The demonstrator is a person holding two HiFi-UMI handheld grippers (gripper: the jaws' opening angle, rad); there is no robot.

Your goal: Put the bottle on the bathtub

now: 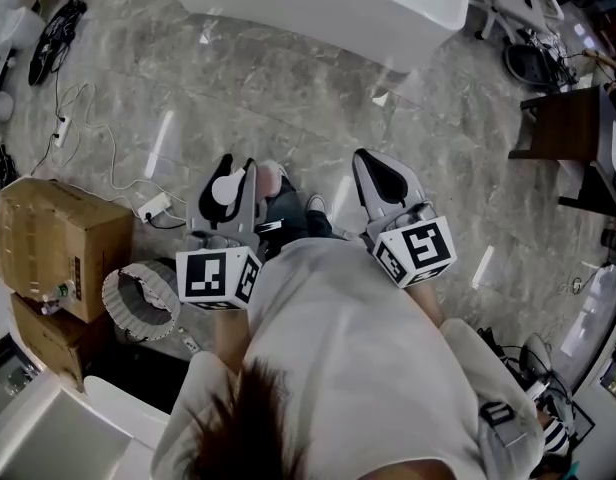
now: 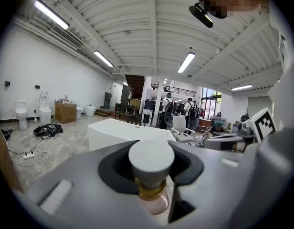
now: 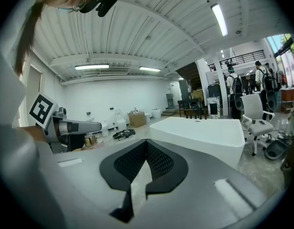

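My left gripper (image 1: 231,190) is shut on a bottle with a white cap (image 2: 151,162), a gold collar and a pinkish body. The cap stands up between the dark pads, and the body is mostly hidden below. The bottle's gold collar (image 3: 91,140) also shows under the left gripper (image 3: 75,127) in the right gripper view. My right gripper (image 1: 385,181) is shut with nothing in it, its black pads (image 3: 159,161) meeting at the tips. Both are held over the marble floor in front of my body. The white bathtub (image 1: 328,3) lies ahead, at the top of the head view; the same bathtub (image 2: 119,131) (image 3: 204,133) appears in both gripper views.
Cardboard boxes (image 1: 58,236) and a ribbed hose coil (image 1: 138,300) sit at the left. A power strip with cables (image 1: 153,206) lies on the floor nearby. A dark stool (image 1: 573,128) and an office chair (image 3: 256,114) stand at the right. People (image 2: 189,109) stand far behind the tub.
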